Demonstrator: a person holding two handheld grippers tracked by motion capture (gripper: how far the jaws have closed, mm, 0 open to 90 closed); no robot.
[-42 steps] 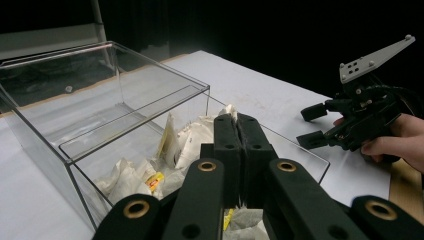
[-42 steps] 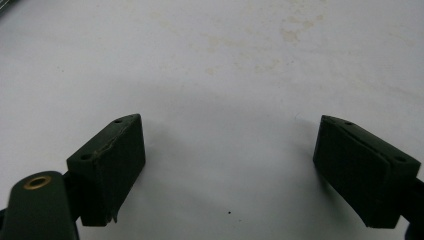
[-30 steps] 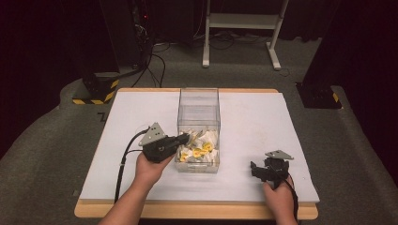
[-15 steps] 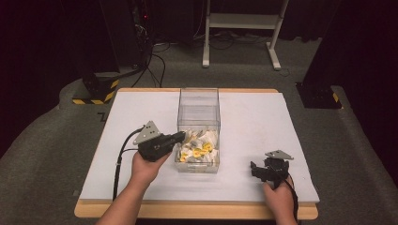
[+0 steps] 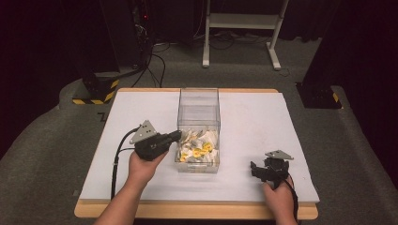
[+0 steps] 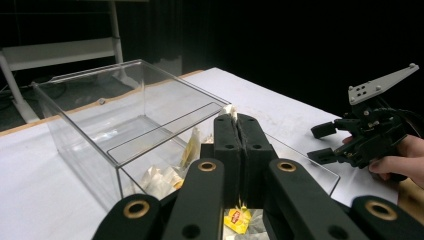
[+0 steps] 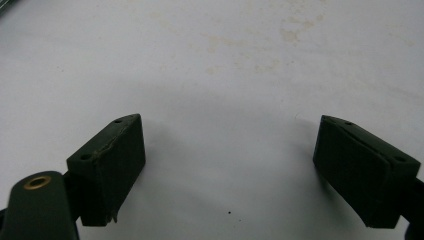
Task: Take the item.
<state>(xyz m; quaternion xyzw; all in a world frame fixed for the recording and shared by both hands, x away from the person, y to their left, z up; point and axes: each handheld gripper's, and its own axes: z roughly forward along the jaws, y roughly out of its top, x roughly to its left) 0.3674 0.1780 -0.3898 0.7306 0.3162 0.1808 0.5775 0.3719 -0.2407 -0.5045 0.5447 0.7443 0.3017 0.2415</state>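
The left tongs, at frame centre, are pinched on a tea bag above the box. More bags already lie inside. The right tongs gape empty on the bench, lower right; dropping this bag seems to remain.

Your left gripper has drawn back from over the clear box to its left wall. Its jaws pinch a tea bag.
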